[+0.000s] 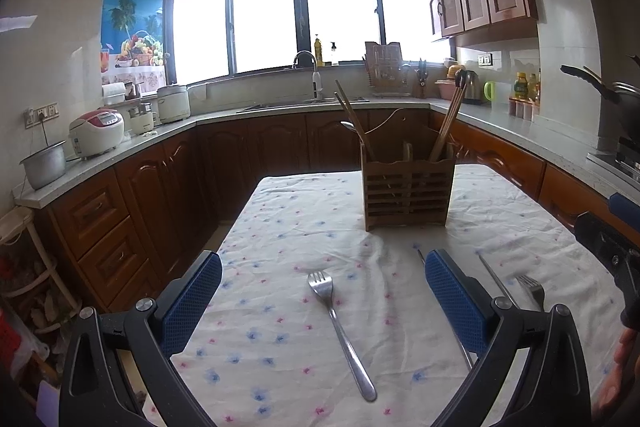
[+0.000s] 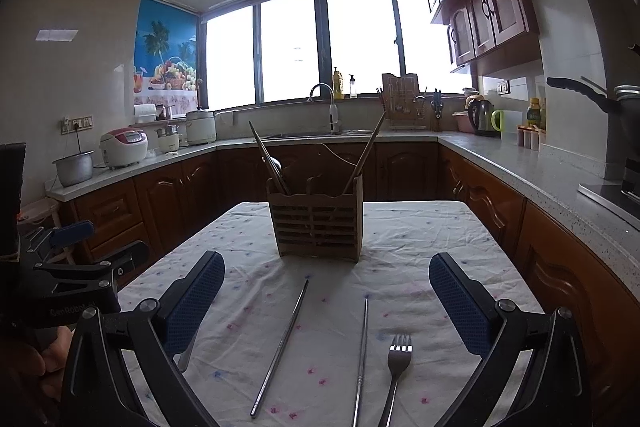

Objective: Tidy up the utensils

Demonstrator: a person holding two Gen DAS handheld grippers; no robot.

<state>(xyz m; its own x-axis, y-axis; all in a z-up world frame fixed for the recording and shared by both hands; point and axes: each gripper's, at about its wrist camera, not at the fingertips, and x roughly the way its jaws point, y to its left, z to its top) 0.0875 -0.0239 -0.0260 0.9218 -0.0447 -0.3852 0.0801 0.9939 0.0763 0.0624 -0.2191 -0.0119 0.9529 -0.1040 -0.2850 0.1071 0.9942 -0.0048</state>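
Note:
A slatted wooden utensil holder (image 1: 408, 193) (image 2: 318, 223) stands mid-table with chopsticks (image 1: 446, 125) (image 2: 368, 155) and a spoon (image 1: 354, 129) leaning in it. My left gripper (image 1: 324, 291) hovers open above the flowered cloth, a steel fork (image 1: 338, 327) lying between its fingers. My right gripper (image 2: 326, 293) is also open and holds nothing. Below it lie two metal chopsticks (image 2: 282, 343) (image 2: 362, 351) and a second fork (image 2: 396, 367). The left view shows that fork (image 1: 532, 289) and a chopstick (image 1: 496, 279) at right. The left gripper's body (image 2: 80, 279) appears at the right view's left edge.
The table's white cloth (image 1: 280, 227) ends at a far edge behind the holder. Wooden cabinets and a grey counter (image 1: 120, 151) wrap around the room, carrying rice cookers (image 1: 98, 133), a sink tap (image 1: 308, 67) and a kettle (image 2: 482, 117). A hand (image 1: 616, 371) shows at lower right.

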